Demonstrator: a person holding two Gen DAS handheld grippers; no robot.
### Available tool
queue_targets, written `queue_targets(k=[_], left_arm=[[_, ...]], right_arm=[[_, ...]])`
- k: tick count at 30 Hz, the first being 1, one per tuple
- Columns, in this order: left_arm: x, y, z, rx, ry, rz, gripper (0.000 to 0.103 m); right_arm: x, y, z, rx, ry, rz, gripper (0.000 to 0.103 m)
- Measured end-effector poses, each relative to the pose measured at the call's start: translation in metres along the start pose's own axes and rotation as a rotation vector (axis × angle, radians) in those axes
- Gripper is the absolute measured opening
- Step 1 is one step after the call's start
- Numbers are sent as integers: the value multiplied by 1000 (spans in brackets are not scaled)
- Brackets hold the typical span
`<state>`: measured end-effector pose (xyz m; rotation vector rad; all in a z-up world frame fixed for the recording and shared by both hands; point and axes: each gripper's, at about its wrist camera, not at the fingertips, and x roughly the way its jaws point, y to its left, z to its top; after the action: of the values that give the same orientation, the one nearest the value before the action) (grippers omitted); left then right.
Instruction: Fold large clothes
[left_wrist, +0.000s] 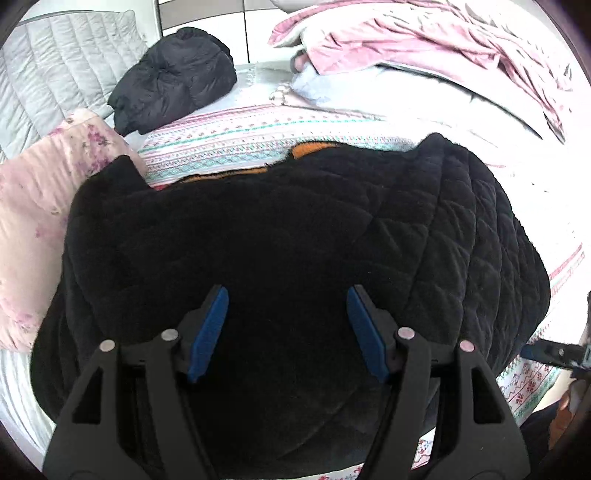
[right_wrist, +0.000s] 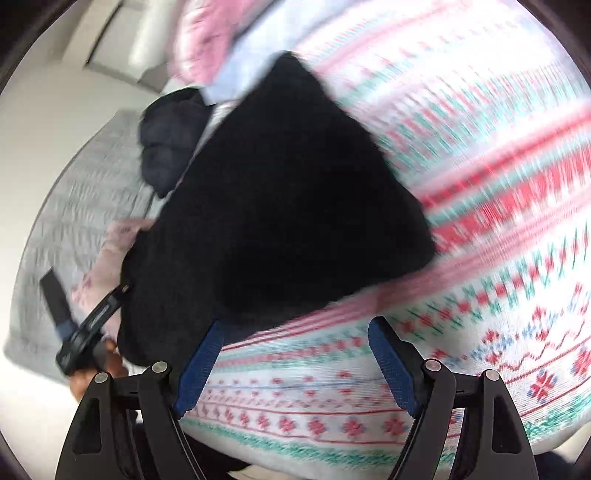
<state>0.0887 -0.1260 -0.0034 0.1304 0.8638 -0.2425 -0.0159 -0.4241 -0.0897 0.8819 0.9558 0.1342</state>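
A large black quilted garment (left_wrist: 280, 236) lies folded on the patterned bedspread (left_wrist: 229, 144), with an orange lining edge (left_wrist: 314, 149) showing at its far side. My left gripper (left_wrist: 287, 295) is open and empty, hovering just above the garment's near part. In the right wrist view the same black garment (right_wrist: 280, 192) lies ahead and to the left. My right gripper (right_wrist: 297, 326) is open and empty, over the bedspread (right_wrist: 461, 184) beside the garment's near edge. The left gripper (right_wrist: 85, 314) shows at the left of that view, beside the garment. The right wrist view is motion-blurred.
A dark puffy jacket (left_wrist: 173, 79) lies at the back left, next to a grey quilted cover (left_wrist: 55, 74). A pink floral pillow (left_wrist: 40, 206) is at the left. Pink and pale blue clothes (left_wrist: 424, 44) are heaped at the back right.
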Motion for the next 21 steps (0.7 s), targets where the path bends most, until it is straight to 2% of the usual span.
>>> queue_targets(k=[5, 7, 9, 17, 19, 21], left_arm=[[19, 2, 5, -27, 44, 14, 68], [26, 5, 6, -36, 56, 15, 70], [31, 5, 7, -41, 56, 13, 70], [35, 5, 7, -38, 49, 19, 71], [35, 4, 6, -38, 49, 20, 71], [35, 7, 7, -38, 49, 18, 71]], right_arm=[[0, -3, 11, 92, -103, 137, 82], [5, -7, 15, 156, -127, 170, 86], [14, -5, 14, 190, -153, 177, 87], [36, 24, 9, 125, -291, 122, 91], [37, 29, 8, 127, -307, 135, 91], [24, 28, 8, 133, -337, 191, 91]])
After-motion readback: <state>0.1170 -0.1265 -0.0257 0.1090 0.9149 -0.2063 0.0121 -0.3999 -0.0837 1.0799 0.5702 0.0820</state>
